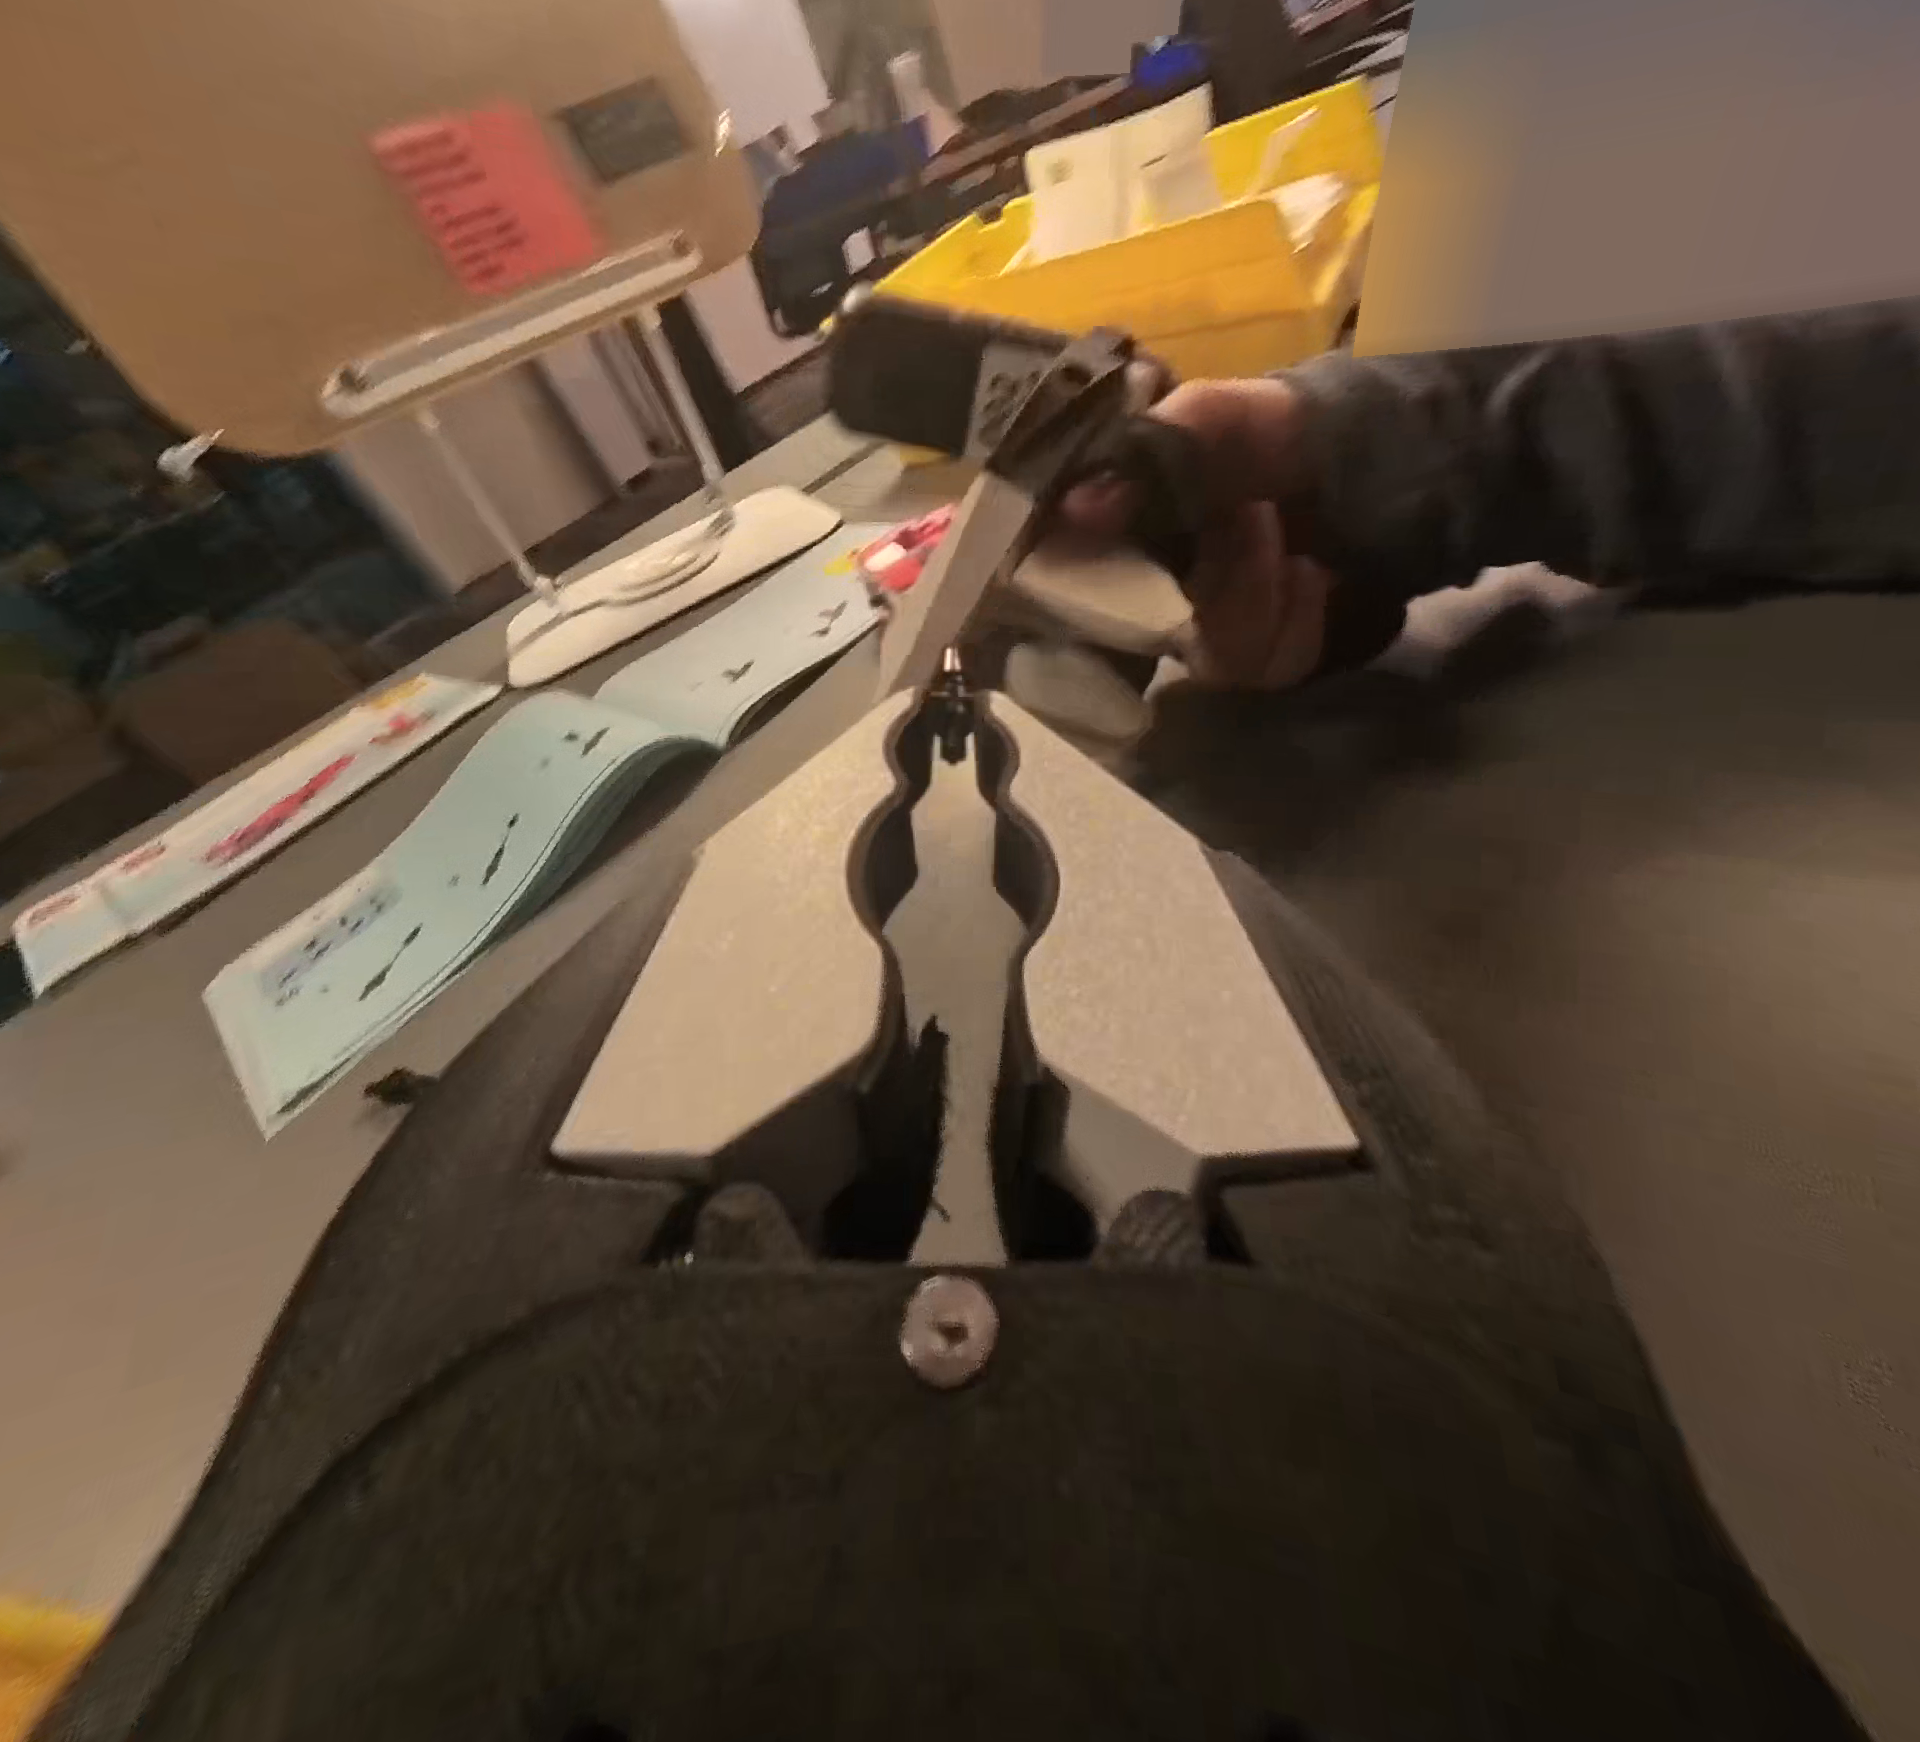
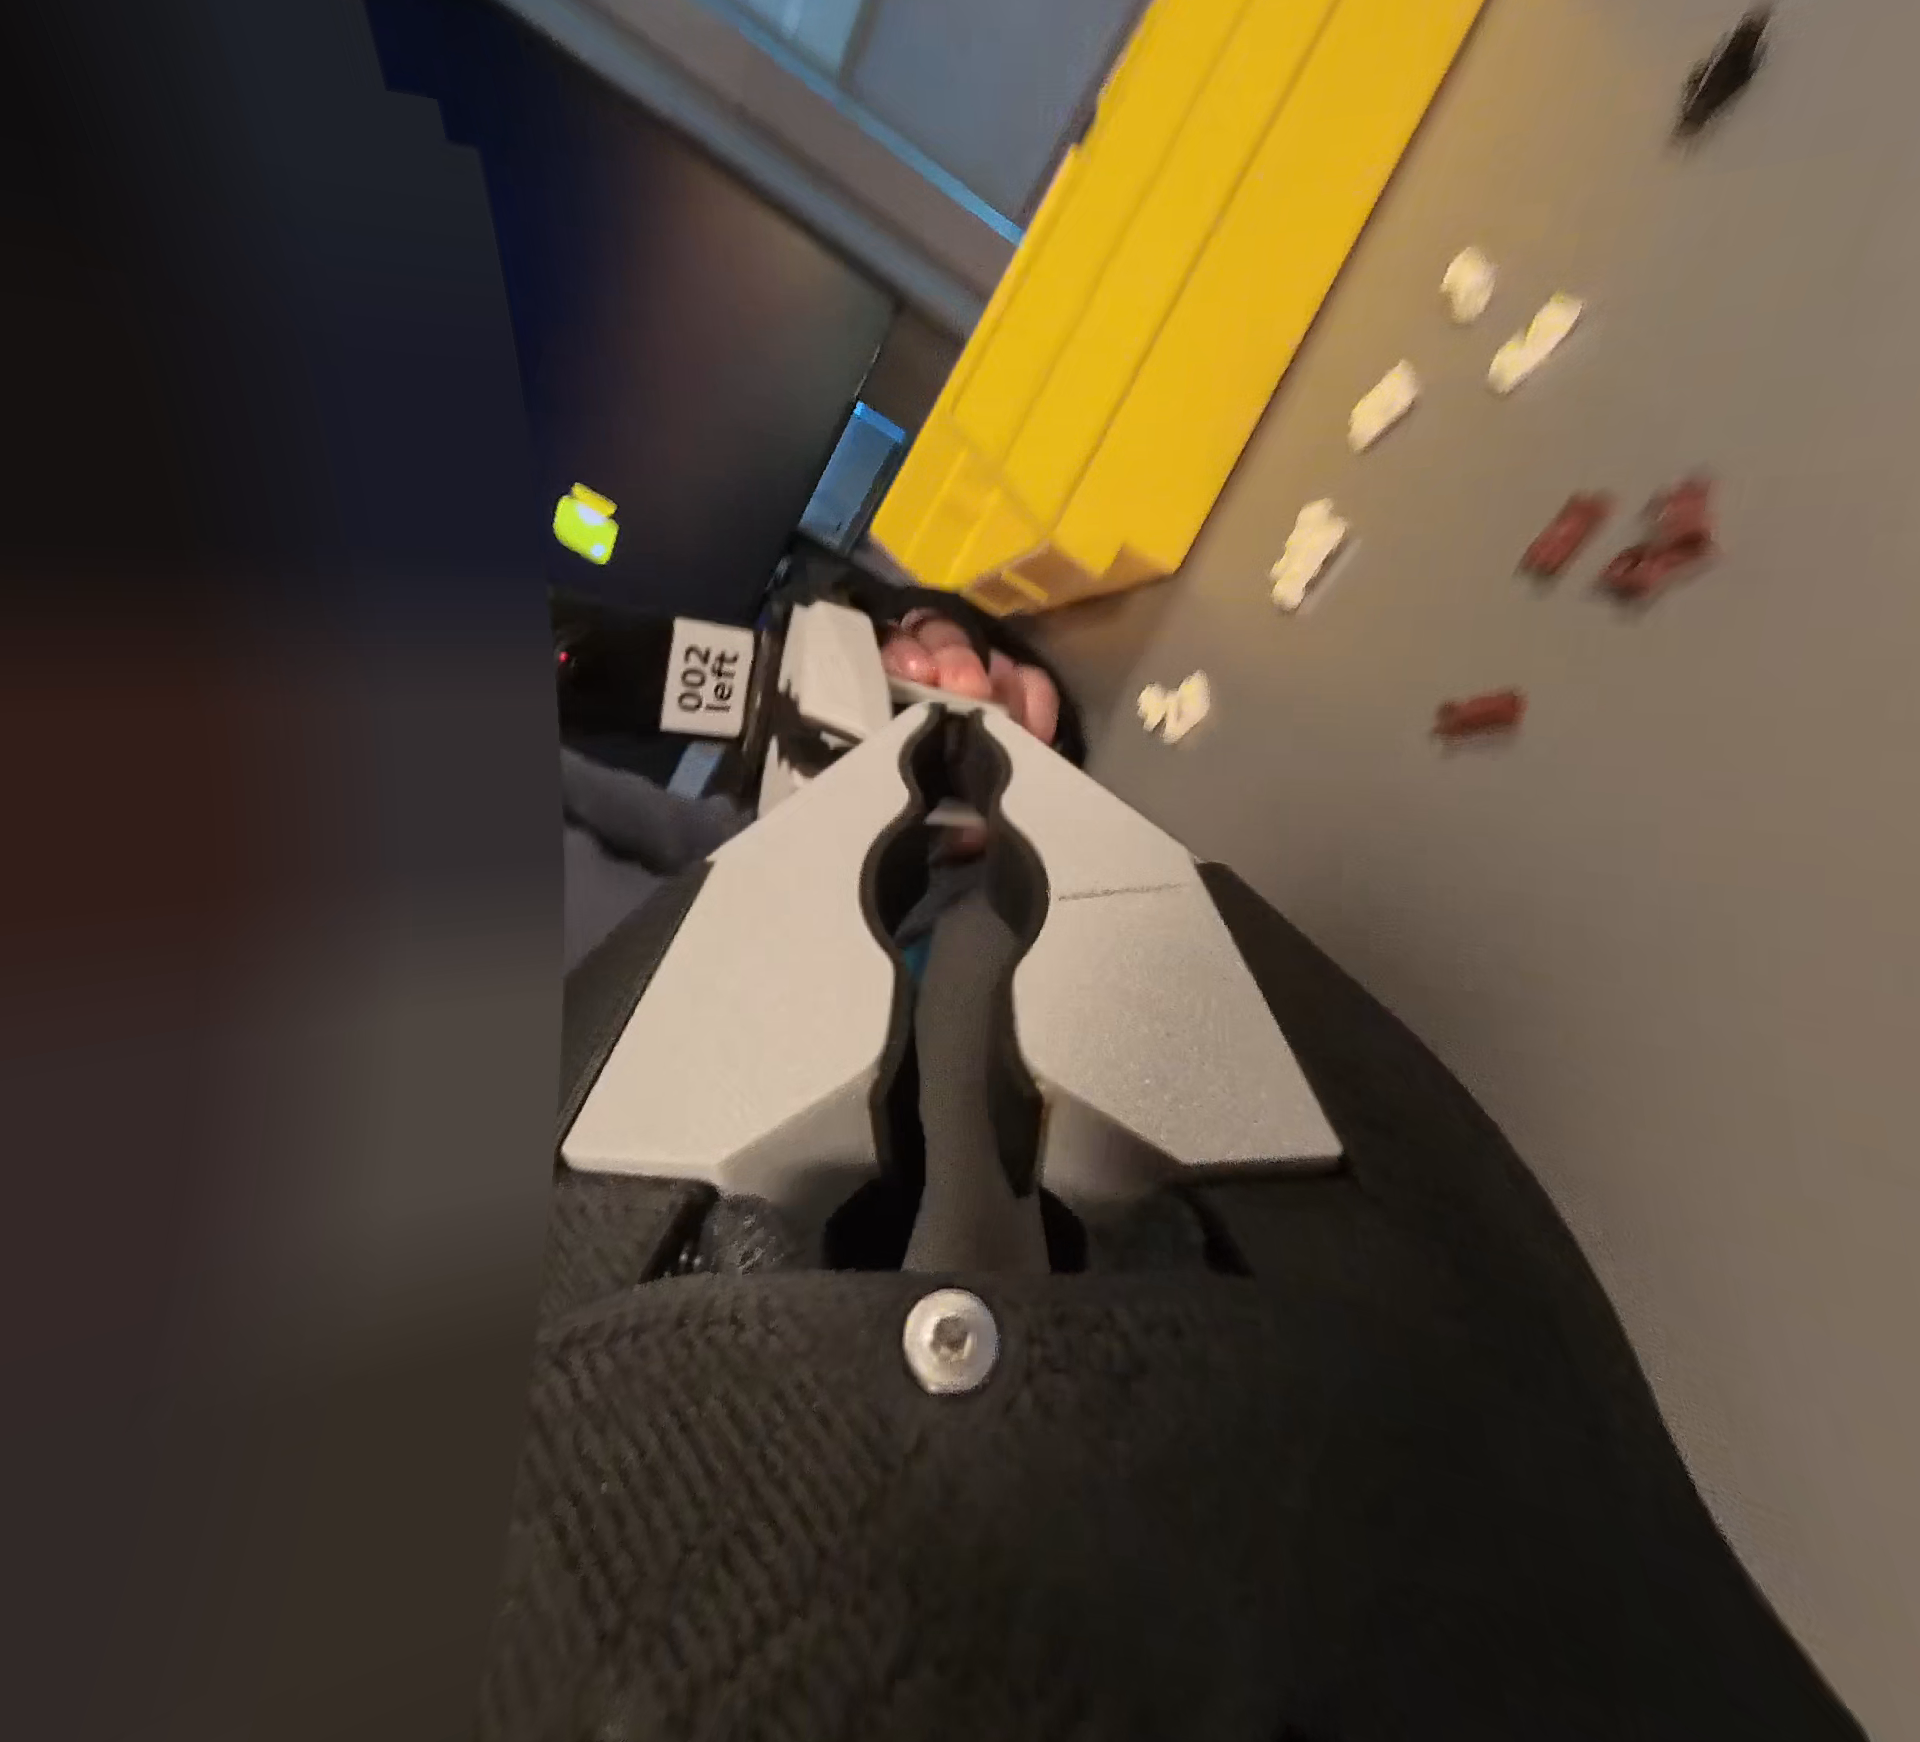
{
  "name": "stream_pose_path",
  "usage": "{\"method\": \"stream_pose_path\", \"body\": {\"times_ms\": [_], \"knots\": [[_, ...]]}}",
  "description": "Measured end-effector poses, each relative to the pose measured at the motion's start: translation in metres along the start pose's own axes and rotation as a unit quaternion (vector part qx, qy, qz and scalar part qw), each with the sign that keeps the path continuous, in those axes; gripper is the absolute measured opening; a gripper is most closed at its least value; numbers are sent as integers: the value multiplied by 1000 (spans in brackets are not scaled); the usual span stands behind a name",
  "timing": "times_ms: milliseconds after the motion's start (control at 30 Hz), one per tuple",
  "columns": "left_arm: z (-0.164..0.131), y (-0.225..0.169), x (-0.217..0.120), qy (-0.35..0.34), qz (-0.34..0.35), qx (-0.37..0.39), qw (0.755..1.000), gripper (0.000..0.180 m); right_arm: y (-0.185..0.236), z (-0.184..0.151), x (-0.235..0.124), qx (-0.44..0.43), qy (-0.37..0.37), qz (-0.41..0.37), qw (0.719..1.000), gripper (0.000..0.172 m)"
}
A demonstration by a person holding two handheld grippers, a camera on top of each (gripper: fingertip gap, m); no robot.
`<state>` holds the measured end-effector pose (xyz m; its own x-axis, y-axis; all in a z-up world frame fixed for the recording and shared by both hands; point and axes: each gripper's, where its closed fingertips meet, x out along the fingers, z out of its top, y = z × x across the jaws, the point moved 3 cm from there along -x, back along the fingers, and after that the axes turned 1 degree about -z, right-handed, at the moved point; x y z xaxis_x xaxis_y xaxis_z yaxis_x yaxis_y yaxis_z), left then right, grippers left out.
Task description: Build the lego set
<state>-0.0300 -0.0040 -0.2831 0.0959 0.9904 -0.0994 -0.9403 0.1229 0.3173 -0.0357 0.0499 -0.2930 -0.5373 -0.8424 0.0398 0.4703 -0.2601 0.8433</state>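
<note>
In the left wrist view my left gripper (image 1: 948,724) is closed on a small black piece with a metal tip (image 1: 948,705), which stands up between its fingertips above the grey table (image 1: 1558,965). My right gripper (image 1: 920,669), held by a hand in a dark sleeve (image 1: 1247,549), comes down from the upper right, and its fingertips meet the metal tip of that piece. In the right wrist view the right gripper (image 2: 940,718) is tilted and its fingers are shut. The left gripper (image 2: 831,684) and a hand (image 2: 966,664) lie just beyond its tips; the small piece is hidden there.
An open pale-blue booklet (image 1: 499,819) and a leaflet (image 1: 239,819) lie to the left. A clear stand on a white base (image 1: 665,570) stands behind them. Yellow bins (image 1: 1143,258) (image 2: 1195,238) stand at the back. Small white pieces (image 2: 1309,549) and red pieces (image 2: 1558,534) are scattered on the table. Only a small space, under 4 cm, lies between the two pairs of fingers.
</note>
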Motion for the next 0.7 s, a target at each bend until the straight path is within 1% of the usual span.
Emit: {"method": "stream_pose_path", "body": {"times_ms": [67, 167, 300, 367, 467, 567, 600, 633, 700], "knots": [[-4, 5, 4, 16, 14, -11, 1000, 7, 1, 14, -4, -64, -52, -23, 996, 8], [-4, 6, 4, 16, 20, -11, 1000, 7, 4, 24, -6, -173, -91, -60, 979, 8], [-3, 9, 2, 4, 20, -24, 999, 7, 12, 23, -6, -254, -111, -65, 958, 9], [-2, 11, 1, -2, 20, -34, 999, 7, 17, 25, -9, -298, -140, -85, 940, 12], [0, 12, -1, -10, 19, -39, 999, 7, 31, 25, -21, -381, -195, -138, 893, 15], [0, 11, -1, -13, 16, -38, 999, 7, 52, 16, -37, -470, -236, -231, 818, 16], [0, 11, -1, -13, 14, -36, 999, 7, 64, 8, -42, -491, -244, -255, 796, 16], [1, 10, -1, -14, 13, -35, 999, 7, 77, -3, -47, -504, -250, -273, 780, 16], [1, 9, -1, -18, 8, -37, 999, 7, 99, -34, -56, -519, -252, -299, 760, 15]]}}
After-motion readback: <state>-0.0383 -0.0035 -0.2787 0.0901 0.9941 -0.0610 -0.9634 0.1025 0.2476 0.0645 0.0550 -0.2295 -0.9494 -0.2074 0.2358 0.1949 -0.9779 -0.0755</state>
